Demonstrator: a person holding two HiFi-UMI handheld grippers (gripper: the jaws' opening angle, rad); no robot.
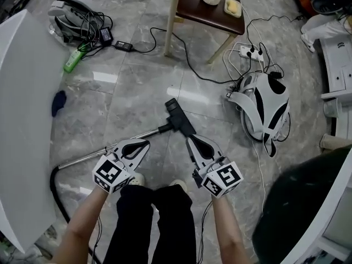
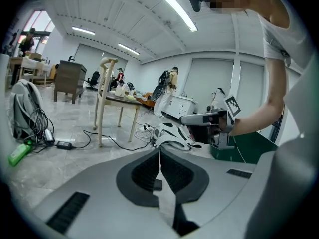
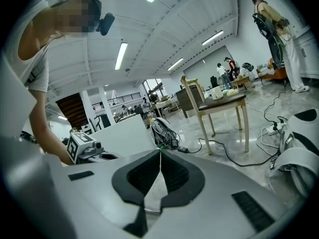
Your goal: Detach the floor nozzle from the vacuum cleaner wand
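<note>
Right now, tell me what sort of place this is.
Probably a big open lab or workshop hall: long ceiling strip lights, a polished grey marble-pattern floor, a dark-topped wooden table, and a white-and-black backpack-style rig lying on that floor.

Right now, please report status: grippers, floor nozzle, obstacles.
Left gripper, right gripper: both shut, empty. Floor nozzle attached to wand, lying on floor. Black cable beyond it, apart.
</note>
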